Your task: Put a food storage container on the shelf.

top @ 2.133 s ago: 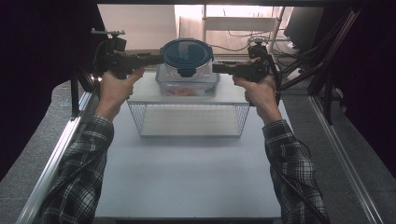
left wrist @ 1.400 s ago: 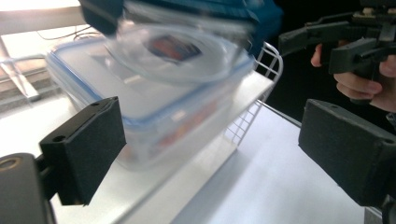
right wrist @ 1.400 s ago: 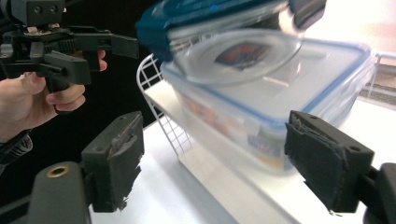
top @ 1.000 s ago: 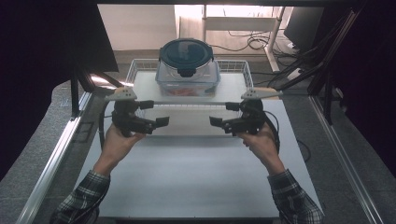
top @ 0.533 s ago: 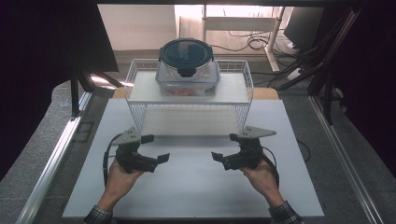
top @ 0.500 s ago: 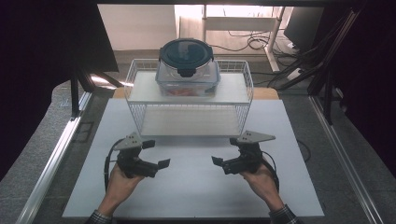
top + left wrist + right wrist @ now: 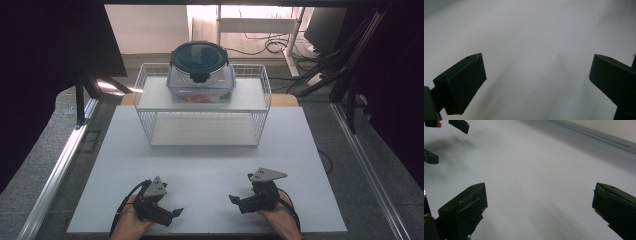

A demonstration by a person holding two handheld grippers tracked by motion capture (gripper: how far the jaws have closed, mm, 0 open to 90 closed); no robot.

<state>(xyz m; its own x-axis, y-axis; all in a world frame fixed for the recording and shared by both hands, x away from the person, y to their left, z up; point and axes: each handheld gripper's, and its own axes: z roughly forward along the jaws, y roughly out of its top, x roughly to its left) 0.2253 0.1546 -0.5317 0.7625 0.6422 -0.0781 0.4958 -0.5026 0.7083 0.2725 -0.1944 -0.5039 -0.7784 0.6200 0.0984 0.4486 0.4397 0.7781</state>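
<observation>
Surface: we work on a white table [image 7: 210, 165] with grey floor around it and dark curtains at both sides.
Left gripper: our left gripper [image 7: 176, 213] rests low at the near edge of the table; its jaws are spread wide, with nothing between them, as the left gripper view shows.
Right gripper: our right gripper [image 7: 233, 199] is at the same near edge, well apart from the left one; its jaws are also spread wide and empty. They have just been opening.
Box: the clear food box [image 7: 201, 75] with the dark round lid [image 7: 200, 54] stands on the top shelf of the wire rack [image 7: 260, 107], at the far side of the table and far from both grippers.
Step in hand: we judge that the placing is finished and the hands are parked.
How to do it well: we should keep both grippers low and quiet, with the jaws open, and let the cables lie loose so that nothing pulls toward the rack.
</observation>
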